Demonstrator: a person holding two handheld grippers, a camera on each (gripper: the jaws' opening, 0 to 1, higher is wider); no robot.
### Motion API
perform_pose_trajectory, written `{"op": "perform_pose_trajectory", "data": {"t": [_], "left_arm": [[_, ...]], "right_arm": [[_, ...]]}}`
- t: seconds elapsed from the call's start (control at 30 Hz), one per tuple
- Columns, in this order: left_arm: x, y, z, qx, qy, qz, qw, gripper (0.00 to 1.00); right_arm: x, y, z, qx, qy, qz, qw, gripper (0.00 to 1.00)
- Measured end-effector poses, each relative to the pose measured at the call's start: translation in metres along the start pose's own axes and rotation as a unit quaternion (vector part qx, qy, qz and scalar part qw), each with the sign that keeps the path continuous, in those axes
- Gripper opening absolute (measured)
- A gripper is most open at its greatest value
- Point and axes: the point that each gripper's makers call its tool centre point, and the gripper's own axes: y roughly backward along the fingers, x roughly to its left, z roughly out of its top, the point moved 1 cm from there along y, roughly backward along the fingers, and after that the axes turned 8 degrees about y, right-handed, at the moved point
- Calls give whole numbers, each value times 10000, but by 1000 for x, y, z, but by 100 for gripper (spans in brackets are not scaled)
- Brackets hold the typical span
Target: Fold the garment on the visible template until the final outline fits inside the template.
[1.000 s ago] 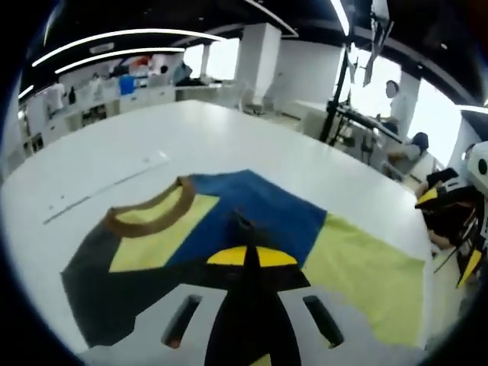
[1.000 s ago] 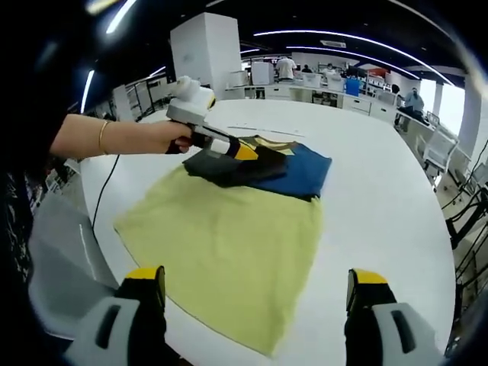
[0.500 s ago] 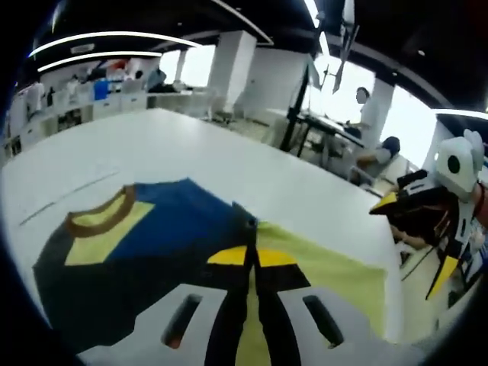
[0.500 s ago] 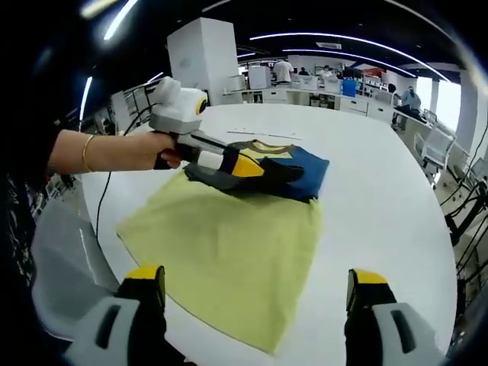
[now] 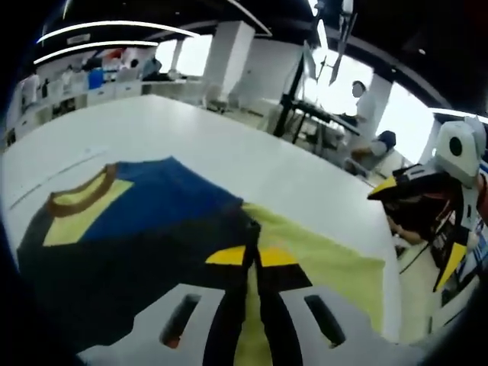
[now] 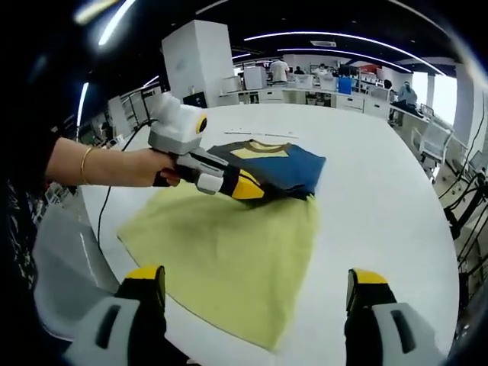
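Observation:
The garment lies on the white table (image 6: pixel 381 175): a yellow-green body (image 6: pixel 229 252), a blue part (image 6: pixel 293 168), a dark part and a brown collar (image 5: pixel 80 194). Its upper part is folded over onto the body. My left gripper (image 5: pixel 252 229) is shut on the edge of the dark fold (image 5: pixel 137 259), right where dark cloth meets yellow cloth (image 5: pixel 328 263). In the right gripper view the left gripper (image 6: pixel 259 191), held by a hand, sits on the fold line. My right gripper (image 6: pixel 255 282) hangs open above the garment's near hem, holding nothing.
A faint straight line (image 5: pixel 53 179) is marked on the table beyond the collar. The table's rim (image 6: pixel 61 252) curves close on the near side. Benches, a white pillar (image 6: pixel 194 57) and seated people (image 5: pixel 366 114) stand around the room.
The left gripper has drawn the dark fold across the blue part toward the yellow body, and the fold now lies flatter. The right gripper has kept its place, open.

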Motion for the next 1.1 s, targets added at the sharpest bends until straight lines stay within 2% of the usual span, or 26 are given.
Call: {"op": "perform_pose_trajectory", "data": {"t": [0.13, 0.27, 0.47, 0.57, 0.67, 0.87, 1.0, 1.1], "left_arm": [[-6, 0, -4, 75, -157, -64, 9998, 9], [-9, 2, -2, 79, -380, -13, 9992, 24], [-2, 13, 7, -93, -524, 310, 9981, 60], [6, 23, 13, -166, -599, 568, 9964, 77], [14, 36, 18, -255, -547, 771, 9952, 89], [26, 64, 23, -393, -423, 1010, 9932, 99], [33, 81, 20, -397, -375, 1105, 9924, 99], [37, 97, 16, -429, -79, 1123, 9927, 99]], "right_arm": [[0, 0, 0, -8, -46, 16, 10000, 99], [0, -1, 0, -4, -56, 24, 10000, 99], [1, -3, 2, -26, -96, 40, 9999, 99], [1, -4, 4, -32, -106, 45, 9999, 99], [1, -4, 7, -40, -80, 65, 9999, 99], [3, -5, 14, -12, 66, 121, 9999, 99], [5, -8, 18, 7, 155, 177, 9997, 99], [7, -9, 20, 21, 190, 199, 9996, 99]]}}
